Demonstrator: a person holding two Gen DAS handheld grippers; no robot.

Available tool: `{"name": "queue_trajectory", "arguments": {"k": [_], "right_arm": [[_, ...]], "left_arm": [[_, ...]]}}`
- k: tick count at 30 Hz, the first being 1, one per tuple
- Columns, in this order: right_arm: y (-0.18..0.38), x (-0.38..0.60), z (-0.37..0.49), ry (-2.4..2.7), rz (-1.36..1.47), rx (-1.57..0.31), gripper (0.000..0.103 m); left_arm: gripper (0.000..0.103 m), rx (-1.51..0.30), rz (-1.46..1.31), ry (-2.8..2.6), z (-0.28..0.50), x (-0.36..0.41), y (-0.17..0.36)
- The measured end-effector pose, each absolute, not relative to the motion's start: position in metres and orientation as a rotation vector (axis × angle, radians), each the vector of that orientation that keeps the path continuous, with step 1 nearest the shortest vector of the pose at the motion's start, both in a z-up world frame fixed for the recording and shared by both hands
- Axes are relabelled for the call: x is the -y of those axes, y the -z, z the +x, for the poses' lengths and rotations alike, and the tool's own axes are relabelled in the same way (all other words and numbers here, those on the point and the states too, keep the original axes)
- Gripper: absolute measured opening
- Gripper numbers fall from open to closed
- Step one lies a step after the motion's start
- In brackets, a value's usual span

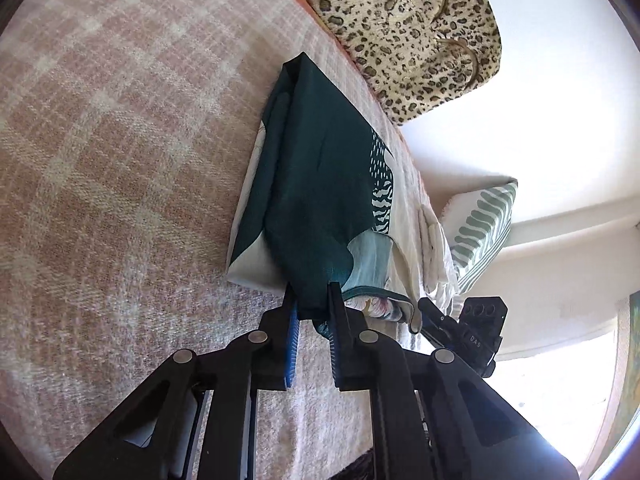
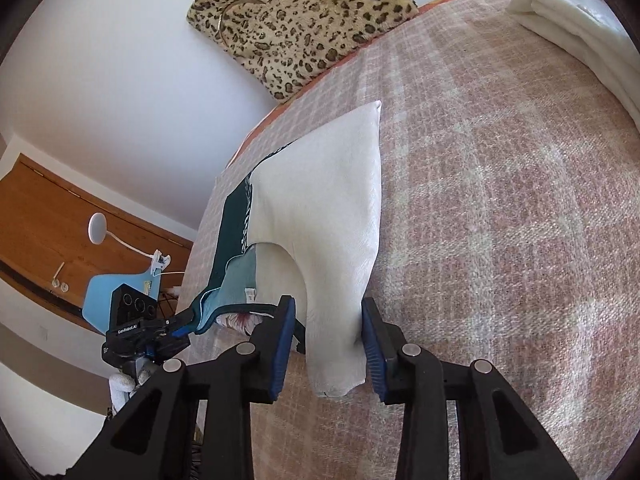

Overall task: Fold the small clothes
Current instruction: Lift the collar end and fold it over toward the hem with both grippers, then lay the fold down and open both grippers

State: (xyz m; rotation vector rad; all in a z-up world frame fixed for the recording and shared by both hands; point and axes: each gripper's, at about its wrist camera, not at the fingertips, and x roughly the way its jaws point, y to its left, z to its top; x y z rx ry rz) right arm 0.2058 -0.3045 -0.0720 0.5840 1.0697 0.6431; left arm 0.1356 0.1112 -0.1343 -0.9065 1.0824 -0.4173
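Note:
A small garment (image 1: 320, 184), dark green with teal and white patterned patches, lies on the pink checked blanket (image 1: 120, 160). My left gripper (image 1: 314, 306) is shut on its near dark green edge. In the right wrist view the garment's white inner side (image 2: 328, 208) faces up, and a narrow strip of it runs between the pads of my right gripper (image 2: 328, 320), which presses on it. The strip's end droops toward the camera. The left gripper (image 2: 186, 328) shows there too, at the teal hem. The two grippers hold the same near edge, side by side.
A leopard-print bag (image 1: 416, 36) leans against the white wall at the bed's far edge. Folded white cloth (image 2: 580, 28) lies at the far right of the blanket. A green-striped pillow (image 1: 484, 224) sits off the bed's side. A blue chair (image 2: 116, 284) stands below.

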Motion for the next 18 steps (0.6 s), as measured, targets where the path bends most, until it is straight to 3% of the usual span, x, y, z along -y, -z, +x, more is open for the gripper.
{"name": "queue_trajectory", "arguments": {"k": [5, 12, 18], "right_arm": [[0.062, 0.303, 0.203, -0.614, 0.558, -1.046, 0.009], [0.055, 0.294, 0.197, -0.640, 0.527, -1.045, 0.003], [0.069, 0.290, 0.199, -0.582, 0.460, -1.100, 0.002]], "left_arm": [[0.005, -1.036, -0.757, 0.385, 0.138, -0.103, 0.117], [0.005, -0.992, -0.447, 0.313, 0.135, -0.094, 0.096], [0.006, -1.088, -0.550, 0.298, 0.137, -0.112, 0.126]]}}
